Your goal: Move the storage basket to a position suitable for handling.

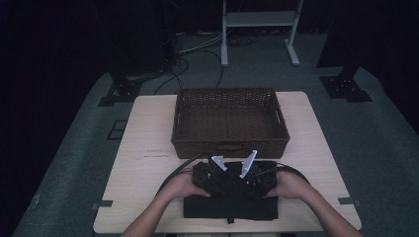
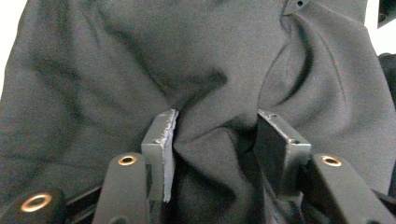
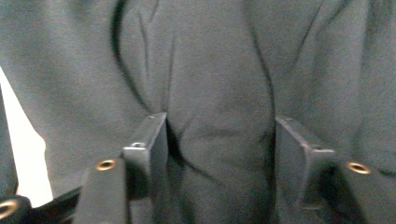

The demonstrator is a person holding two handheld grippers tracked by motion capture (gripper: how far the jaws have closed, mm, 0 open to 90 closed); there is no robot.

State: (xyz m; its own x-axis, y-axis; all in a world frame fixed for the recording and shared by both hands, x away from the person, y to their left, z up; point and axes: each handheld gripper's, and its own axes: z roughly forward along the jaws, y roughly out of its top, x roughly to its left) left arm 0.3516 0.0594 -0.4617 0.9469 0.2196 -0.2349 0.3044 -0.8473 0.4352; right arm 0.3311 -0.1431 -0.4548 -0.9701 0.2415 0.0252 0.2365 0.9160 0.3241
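Both grippers, left gripper (image 2: 215, 135) and right gripper (image 3: 219, 140), are pinching folds of the dark garment (image 1: 230, 197) before the wicker basket (image 1: 230, 121). A shallow bite is risking the cloth slipping free on lifting

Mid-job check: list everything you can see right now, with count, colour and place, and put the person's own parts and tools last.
folded cloth: one, black, near edge of the table, under both tools
basket: one, dark brown wicker, middle of the table beyond the cloth
table: one, light wood
stand: one, white, on the floor beyond the table
cables: several, black and white, on the floor beyond the table
hands: two, at the cloth's left and right
left tool: black, cloth bunched between its jaws
right tool: black, cloth between its jaws
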